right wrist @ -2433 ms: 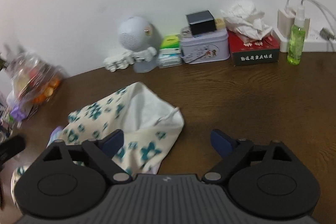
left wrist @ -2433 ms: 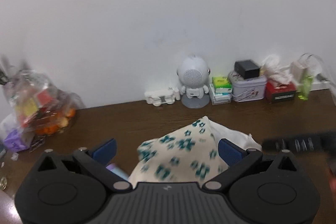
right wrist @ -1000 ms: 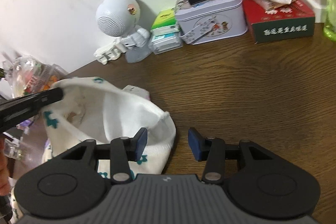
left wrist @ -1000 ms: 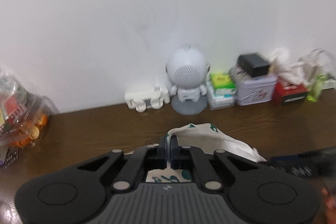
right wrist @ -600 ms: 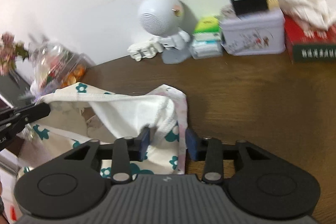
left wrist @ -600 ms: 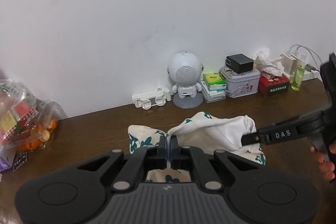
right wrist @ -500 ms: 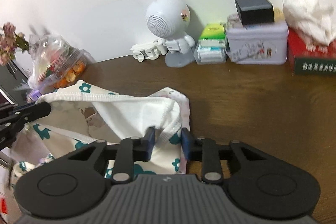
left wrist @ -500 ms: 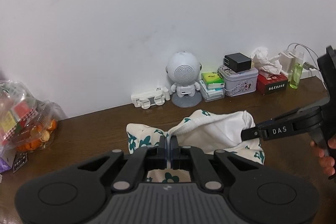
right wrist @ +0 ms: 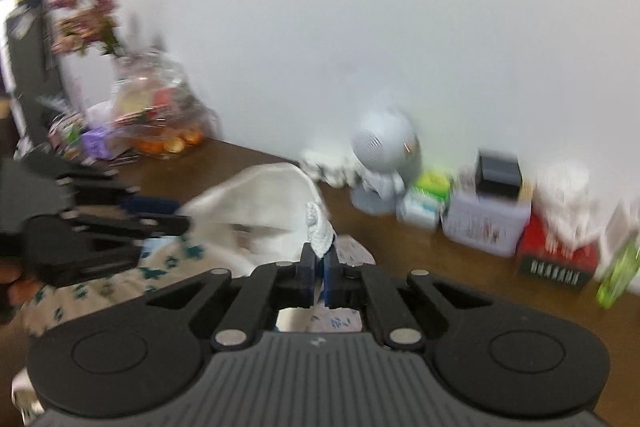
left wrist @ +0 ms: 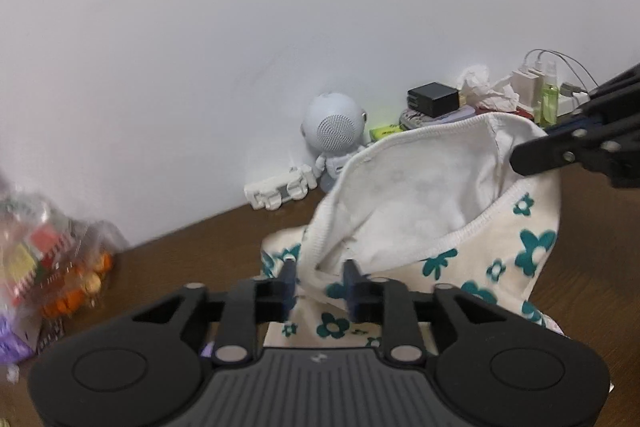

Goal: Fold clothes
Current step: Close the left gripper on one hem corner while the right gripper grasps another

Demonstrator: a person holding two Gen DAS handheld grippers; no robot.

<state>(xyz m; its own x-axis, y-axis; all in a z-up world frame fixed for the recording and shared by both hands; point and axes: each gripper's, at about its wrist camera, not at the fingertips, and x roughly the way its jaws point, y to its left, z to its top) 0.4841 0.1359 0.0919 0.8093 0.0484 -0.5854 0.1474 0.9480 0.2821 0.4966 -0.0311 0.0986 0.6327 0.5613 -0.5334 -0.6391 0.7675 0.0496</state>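
Observation:
A cream garment with teal flowers (left wrist: 472,239) hangs lifted above the brown table, its white inside and ribbed waistband showing. My left gripper (left wrist: 319,281) has its jaws slightly apart around the left end of the waistband. My right gripper (right wrist: 318,263) is shut on the other waistband end (right wrist: 320,227). It shows in the left wrist view (left wrist: 532,157) at the right, pinching the cloth. The left gripper shows blurred in the right wrist view (right wrist: 160,215) at the left, at the garment (right wrist: 256,211).
Along the wall stand a white robot speaker (left wrist: 334,131), a white toy (left wrist: 280,191), a tin with a black box (left wrist: 432,97), a tissue box (right wrist: 560,251), a green spray bottle (left wrist: 550,99) and chargers. A bag of snacks (left wrist: 44,267) and flowers (right wrist: 84,15) are at the left.
Both grippers have risen with the garment, stretching its waistband open between them. The right gripper has closed on the waistband. The left jaws have parted slightly.

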